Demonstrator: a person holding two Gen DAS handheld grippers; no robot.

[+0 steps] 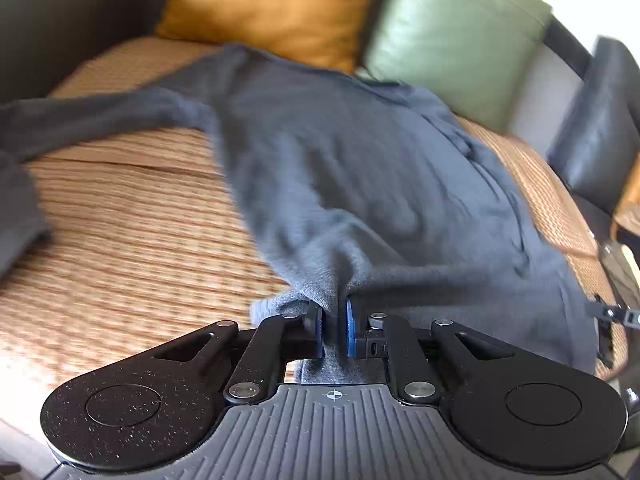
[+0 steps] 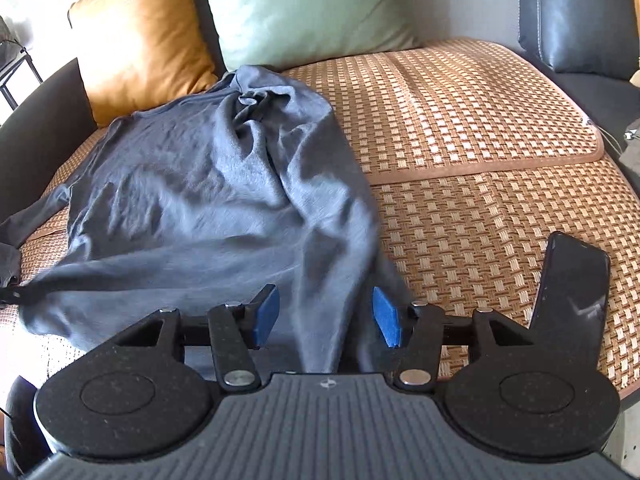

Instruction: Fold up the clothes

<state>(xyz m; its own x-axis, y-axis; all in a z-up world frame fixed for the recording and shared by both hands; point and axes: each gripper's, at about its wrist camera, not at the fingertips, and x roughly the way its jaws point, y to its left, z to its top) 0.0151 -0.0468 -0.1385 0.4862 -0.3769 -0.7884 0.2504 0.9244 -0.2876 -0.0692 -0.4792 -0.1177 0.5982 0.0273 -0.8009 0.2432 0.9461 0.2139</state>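
Observation:
A grey long-sleeved shirt (image 1: 360, 160) lies crumpled on the woven sofa mat (image 1: 132, 216). My left gripper (image 1: 334, 324) is shut on a pinched fold of the shirt's near edge, and the cloth is drawn taut from there. One sleeve (image 1: 80, 120) trails off to the left. In the right wrist view the shirt (image 2: 192, 184) is bunched toward its collar, and a hanging fold of it passes between the blue pads (image 2: 266, 314) of my right gripper (image 2: 326, 314). Those jaws stand apart and do not press the cloth.
An orange cushion (image 2: 140, 36) and a green cushion (image 2: 312, 8) lean on the sofa back. A dark leather cushion (image 2: 576, 12) sits at the far right. A black phone (image 2: 572, 292) lies on the mat (image 2: 480, 120) beside my right gripper.

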